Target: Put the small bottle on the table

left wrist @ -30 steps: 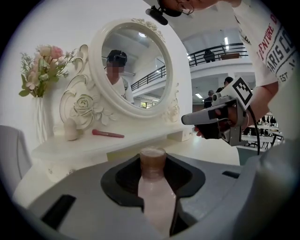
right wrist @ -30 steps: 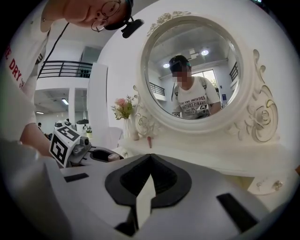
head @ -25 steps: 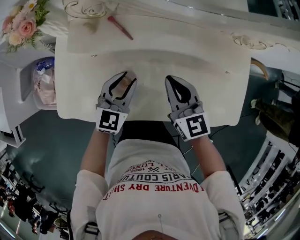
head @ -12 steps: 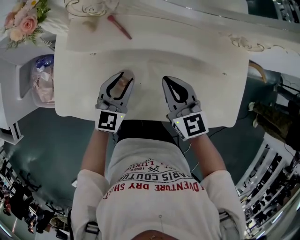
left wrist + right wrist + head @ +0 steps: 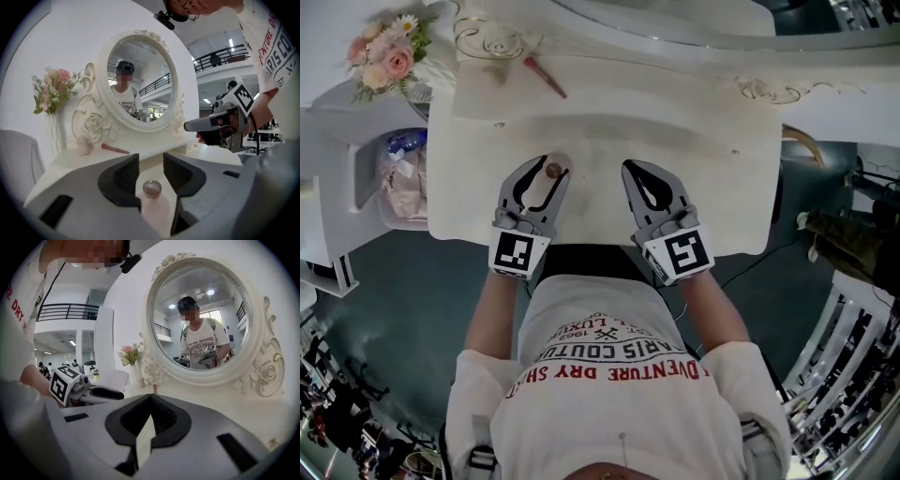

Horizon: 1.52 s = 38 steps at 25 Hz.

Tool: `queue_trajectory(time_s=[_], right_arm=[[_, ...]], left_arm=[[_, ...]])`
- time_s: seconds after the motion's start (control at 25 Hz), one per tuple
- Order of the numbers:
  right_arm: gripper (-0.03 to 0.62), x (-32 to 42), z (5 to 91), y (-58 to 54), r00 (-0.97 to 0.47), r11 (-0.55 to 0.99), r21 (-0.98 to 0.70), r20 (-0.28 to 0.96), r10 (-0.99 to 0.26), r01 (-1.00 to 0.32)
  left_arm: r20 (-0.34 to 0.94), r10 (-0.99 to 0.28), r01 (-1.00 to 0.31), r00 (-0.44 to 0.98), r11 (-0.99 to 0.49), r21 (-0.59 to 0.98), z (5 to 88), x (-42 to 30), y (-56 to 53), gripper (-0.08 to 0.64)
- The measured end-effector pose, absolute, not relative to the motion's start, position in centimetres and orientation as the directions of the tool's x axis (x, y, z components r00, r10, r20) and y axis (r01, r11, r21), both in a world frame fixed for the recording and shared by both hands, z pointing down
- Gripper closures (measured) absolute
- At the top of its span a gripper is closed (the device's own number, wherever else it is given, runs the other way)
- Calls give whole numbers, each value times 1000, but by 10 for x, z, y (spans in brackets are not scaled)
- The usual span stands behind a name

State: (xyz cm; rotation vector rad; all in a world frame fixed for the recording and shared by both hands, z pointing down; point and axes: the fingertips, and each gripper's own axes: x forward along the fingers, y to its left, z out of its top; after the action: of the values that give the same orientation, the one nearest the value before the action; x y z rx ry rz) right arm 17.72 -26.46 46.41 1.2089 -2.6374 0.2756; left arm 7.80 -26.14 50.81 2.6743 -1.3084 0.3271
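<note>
The small bottle point(image 5: 552, 171) is clear pinkish glass with a round metallic cap. It stands upright on the white dressing table point(image 5: 712, 187), near its front edge. My left gripper point(image 5: 546, 165) is around the bottle and its jaws are opening. In the left gripper view a gap shows on each side of the bottle point(image 5: 153, 188), between the dark pads point(image 5: 125, 174) of my left gripper point(image 5: 151, 161). My right gripper point(image 5: 630, 169) hovers beside it to the right, shut and empty. In its own view the tips of the right gripper point(image 5: 150, 397) meet.
At the back of the table lie a red makeup brush point(image 5: 544, 77) and a beige puff point(image 5: 494, 75), in front of an oval mirror point(image 5: 140, 79). A vase of pink flowers point(image 5: 386, 61) stands at back left. A white side shelf with a bag point(image 5: 398, 173) stands left.
The left gripper's jaws have spread wider. The bottle between them now shows its cap from above, standing upright. Both grippers have barely moved along the front edge.
</note>
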Motion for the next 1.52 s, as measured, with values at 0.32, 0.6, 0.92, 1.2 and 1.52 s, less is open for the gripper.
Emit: queue_trajectory(time_s=[0.32, 0.6, 0.92, 1.2, 1.52], right_arm=[[596, 175, 408, -262, -634, 640, -36, 196, -748, -767], [596, 180, 372, -263, -618, 622, 1, 118, -778, -783], [596, 181, 334, -263, -602, 603, 58, 33, -798, -796], [597, 181, 317, -266, -594, 593, 66, -6, -804, -803], [597, 181, 314, -268, -575, 574, 66, 0, -818, -816]], left_arm=[[148, -800, -805, 582, -592, -35, 428, 67, -264, 541], [178, -782, -782, 598, -618, -87, 386, 66, -268, 553], [117, -803, -796, 584, -595, -109, 341, 55, -273, 554], [97, -807, -796, 582, -590, -136, 328, 51, -275, 552], [78, -811, -800, 580, -585, -131, 316, 50, -278, 552]])
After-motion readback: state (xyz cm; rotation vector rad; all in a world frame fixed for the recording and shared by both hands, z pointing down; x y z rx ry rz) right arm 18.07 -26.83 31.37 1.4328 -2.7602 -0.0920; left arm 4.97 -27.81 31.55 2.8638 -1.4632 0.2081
